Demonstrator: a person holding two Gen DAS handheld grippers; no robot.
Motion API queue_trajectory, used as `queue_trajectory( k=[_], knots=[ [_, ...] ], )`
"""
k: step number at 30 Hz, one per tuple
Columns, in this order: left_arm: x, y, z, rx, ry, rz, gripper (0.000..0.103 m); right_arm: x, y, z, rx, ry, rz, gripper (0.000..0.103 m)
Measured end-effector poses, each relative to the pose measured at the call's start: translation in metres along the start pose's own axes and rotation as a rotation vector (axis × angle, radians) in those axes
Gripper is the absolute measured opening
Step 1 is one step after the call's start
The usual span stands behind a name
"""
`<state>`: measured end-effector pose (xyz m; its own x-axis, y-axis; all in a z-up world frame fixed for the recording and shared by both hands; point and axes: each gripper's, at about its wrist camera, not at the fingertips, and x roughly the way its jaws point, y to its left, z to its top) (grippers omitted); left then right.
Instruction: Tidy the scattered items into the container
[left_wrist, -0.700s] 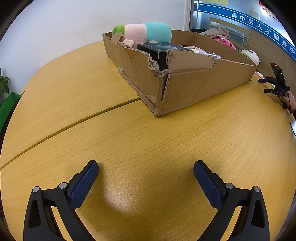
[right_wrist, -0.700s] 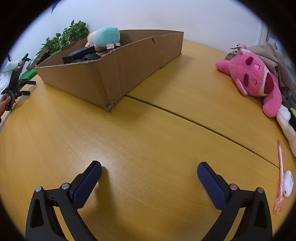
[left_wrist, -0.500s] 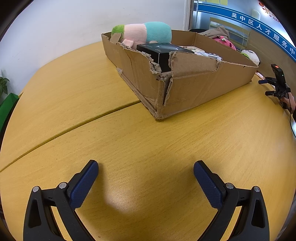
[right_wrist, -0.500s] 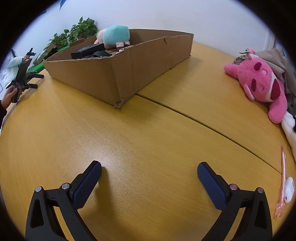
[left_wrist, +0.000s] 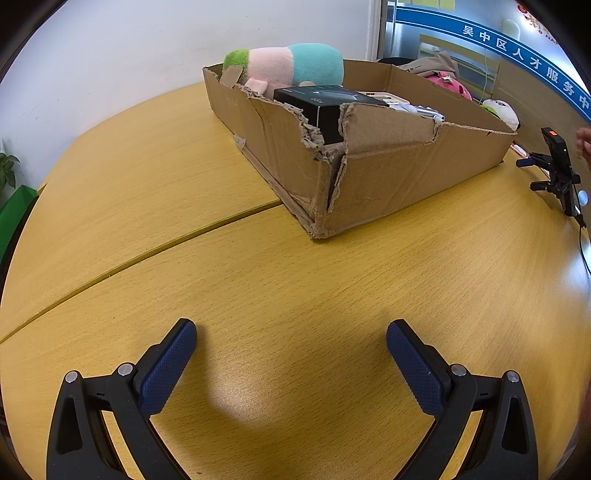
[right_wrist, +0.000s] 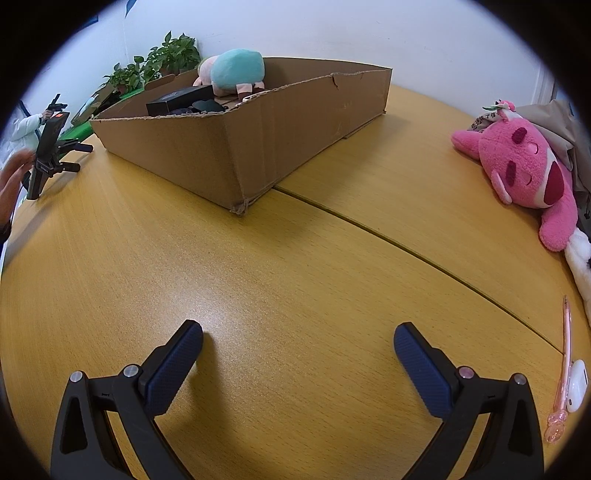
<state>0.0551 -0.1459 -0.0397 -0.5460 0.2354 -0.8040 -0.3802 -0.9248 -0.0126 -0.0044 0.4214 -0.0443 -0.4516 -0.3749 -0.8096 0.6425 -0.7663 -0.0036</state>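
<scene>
A torn cardboard box (left_wrist: 388, 177) stands on the wooden table; it also shows in the right wrist view (right_wrist: 258, 144). Inside lie a teal and pink plush (left_wrist: 295, 68) (right_wrist: 236, 72) and a black box (left_wrist: 321, 103) (right_wrist: 173, 101). A pink plush bear (right_wrist: 524, 173) lies on the table at the right. A pink pen (right_wrist: 563, 369) and a small white case (right_wrist: 576, 391) lie at the lower right. My left gripper (left_wrist: 291, 339) is open and empty over bare table. My right gripper (right_wrist: 297, 343) is open and empty, well short of the box.
A phone on a small black tripod (left_wrist: 557, 166) (right_wrist: 48, 151) stands at the table edge, with a person's hand (right_wrist: 11, 177) beside it. A white plush (right_wrist: 581, 266) lies beyond the pink bear. Potted plants (right_wrist: 159, 62) stand behind the box.
The right wrist view has swung, so the box and pink bear sit further right in frame. The left view has shifted slightly closer to the box. Both grippers stay open.
</scene>
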Motion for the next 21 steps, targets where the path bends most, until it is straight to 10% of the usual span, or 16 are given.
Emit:
queue_trajectory(
  k=[21],
  knots=[
    [-0.0028, 0.0007, -0.0005, -0.017, -0.001, 0.013, 0.103, 0.0002, -0.0002, 0.0002, -0.001, 0.0, 0.0, 0.103]
  ],
)
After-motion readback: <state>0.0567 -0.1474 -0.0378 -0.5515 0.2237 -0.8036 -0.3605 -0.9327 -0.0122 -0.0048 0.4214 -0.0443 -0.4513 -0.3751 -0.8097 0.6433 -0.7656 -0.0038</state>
